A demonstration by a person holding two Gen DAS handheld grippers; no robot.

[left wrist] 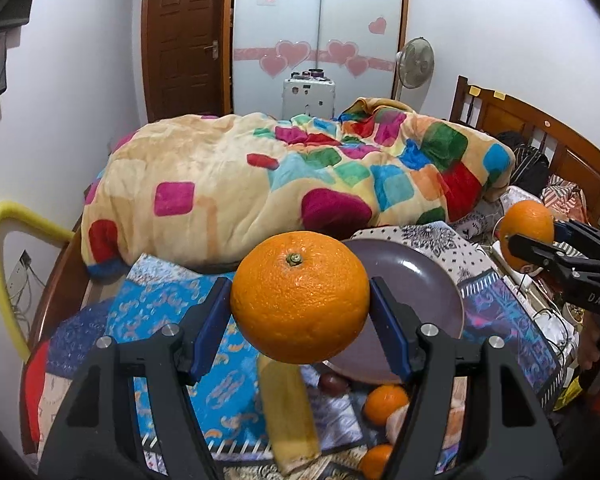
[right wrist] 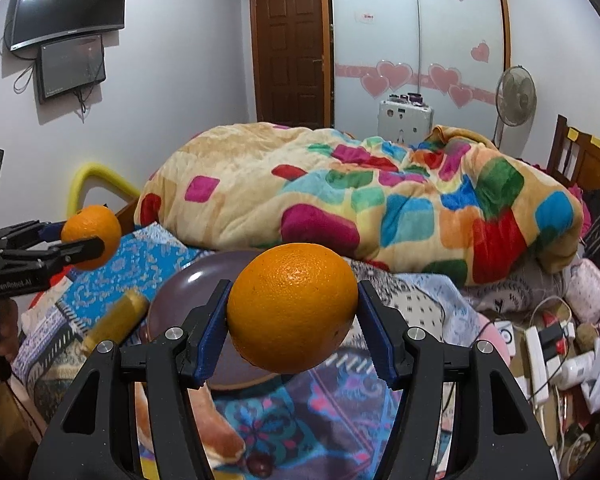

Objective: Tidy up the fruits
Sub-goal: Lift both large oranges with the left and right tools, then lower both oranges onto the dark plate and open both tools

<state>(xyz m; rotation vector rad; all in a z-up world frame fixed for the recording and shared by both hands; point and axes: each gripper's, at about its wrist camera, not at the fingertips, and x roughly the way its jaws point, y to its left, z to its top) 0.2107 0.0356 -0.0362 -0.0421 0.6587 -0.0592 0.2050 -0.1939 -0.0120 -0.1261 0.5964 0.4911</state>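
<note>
Above the purple plate (left wrist: 428, 280), the left gripper (left wrist: 300, 300) clamps one orange (left wrist: 300, 296) between its fingers. Beside it, the right gripper (right wrist: 292, 312) pinches another orange (right wrist: 292, 312).

The plate (left wrist: 428, 280) lies on the patterned cloth (left wrist: 172, 308) before the blanket (left wrist: 260, 184) — loose fruits (left wrist: 384, 398) beside it.

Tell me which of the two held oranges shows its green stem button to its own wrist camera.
The orange clamped by the left gripper. The right gripper holds an orange showing only plain peel.
</note>
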